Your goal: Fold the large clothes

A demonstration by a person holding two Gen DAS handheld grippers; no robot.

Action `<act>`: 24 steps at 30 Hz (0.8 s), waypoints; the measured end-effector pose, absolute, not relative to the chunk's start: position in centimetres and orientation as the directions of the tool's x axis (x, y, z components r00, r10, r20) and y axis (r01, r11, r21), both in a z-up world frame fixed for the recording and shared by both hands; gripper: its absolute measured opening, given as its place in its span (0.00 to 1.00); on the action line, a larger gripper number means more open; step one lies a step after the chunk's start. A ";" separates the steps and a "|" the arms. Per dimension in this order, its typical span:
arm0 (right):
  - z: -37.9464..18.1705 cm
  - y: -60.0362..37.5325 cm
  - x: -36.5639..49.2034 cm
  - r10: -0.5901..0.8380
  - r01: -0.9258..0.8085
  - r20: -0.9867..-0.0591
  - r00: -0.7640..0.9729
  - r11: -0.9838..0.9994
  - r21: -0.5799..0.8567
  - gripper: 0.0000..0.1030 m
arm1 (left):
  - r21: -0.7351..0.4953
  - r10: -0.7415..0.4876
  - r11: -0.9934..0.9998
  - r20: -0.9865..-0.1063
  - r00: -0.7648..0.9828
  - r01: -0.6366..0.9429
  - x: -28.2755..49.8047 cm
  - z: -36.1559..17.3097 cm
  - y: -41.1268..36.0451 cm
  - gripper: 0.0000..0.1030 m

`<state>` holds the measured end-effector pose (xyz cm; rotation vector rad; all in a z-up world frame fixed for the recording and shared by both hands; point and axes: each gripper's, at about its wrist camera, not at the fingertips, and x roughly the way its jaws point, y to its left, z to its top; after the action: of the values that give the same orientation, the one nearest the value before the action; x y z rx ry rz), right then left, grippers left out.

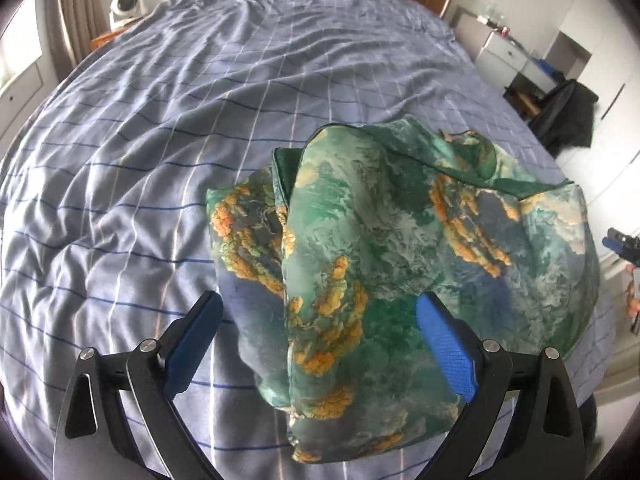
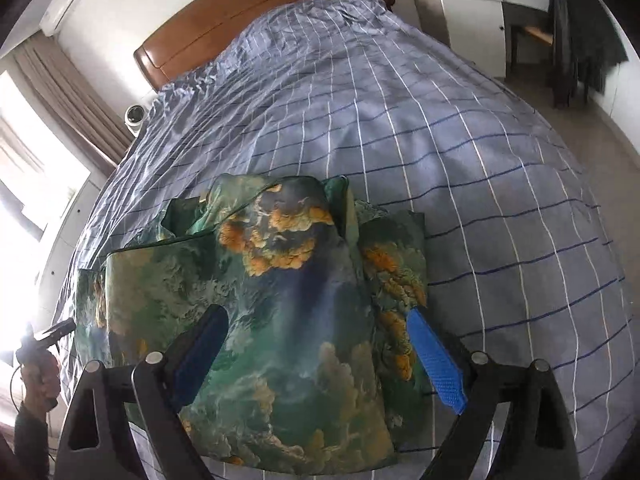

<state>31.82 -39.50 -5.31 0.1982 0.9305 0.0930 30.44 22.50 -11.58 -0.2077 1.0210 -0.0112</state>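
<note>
Green printed garment, loosely folded on the bed. Both the left claw and the right claw stand spread above it, gripping nothing. Expect thin, slippery, limp cloth; pinch doubled hems at corners.

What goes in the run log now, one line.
left gripper: open | right gripper: open | green-and-orange printed garment: lying partly folded on blue checked bedspread

A bed covered with a blue checked quilt is backed by a brown wooden headboard. Bright daylight is admitted through a window framed by beige curtains. White drawers are set against the far wall.
</note>
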 end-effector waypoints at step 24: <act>-7.7 -35.1 37.7 0.096 -0.037 -0.826 0.555 0.995 0.091 0.45 | -0.270 -0.161 0.944 -0.880 0.446 -0.192 35.9 -14.0 23.1 0.11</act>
<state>37.69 -35.14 -7.66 0.0651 0.9789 0.0787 35.87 23.08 -13.97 -0.3553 1.1147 0.0195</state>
